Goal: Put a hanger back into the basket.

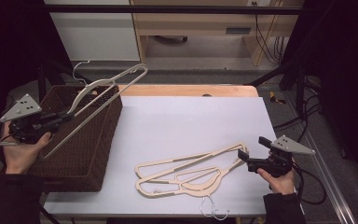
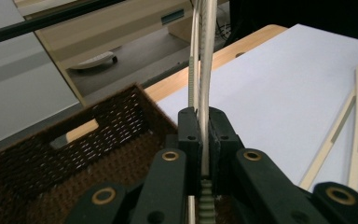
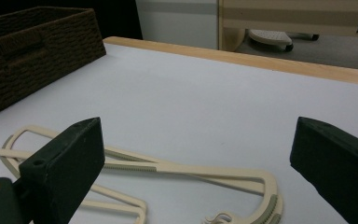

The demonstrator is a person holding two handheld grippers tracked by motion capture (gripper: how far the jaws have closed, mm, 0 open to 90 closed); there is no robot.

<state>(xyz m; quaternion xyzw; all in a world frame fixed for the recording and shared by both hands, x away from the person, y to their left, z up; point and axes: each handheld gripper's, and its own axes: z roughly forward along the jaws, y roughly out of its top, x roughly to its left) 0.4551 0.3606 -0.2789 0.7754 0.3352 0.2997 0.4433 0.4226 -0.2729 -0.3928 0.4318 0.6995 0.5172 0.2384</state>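
Observation:
My left gripper [image 1: 66, 116] is shut on a cream plastic hanger [image 1: 116, 86] and holds it tilted in the air over the brown wicker basket [image 1: 88, 154]. In the left gripper view the pads [image 2: 189, 133] pinch the hanger's thin bars [image 2: 207, 56] above the basket's inside [image 2: 74, 154]. Two more cream hangers [image 1: 191, 170] lie overlapped on the white table top. My right gripper [image 1: 251, 148] rests by their right end, open, with nothing between its fingers. In the right gripper view its jaws [image 3: 198, 140] stand wide apart over one hanger [image 3: 177, 169].
The basket [image 3: 32, 42] takes up the table's left side. A wooden table edge [image 1: 191, 90] runs along the back, with a desk and cables [image 1: 265, 42] behind it. Metal hooks of the lying hangers [image 1: 212, 210] reach the front edge.

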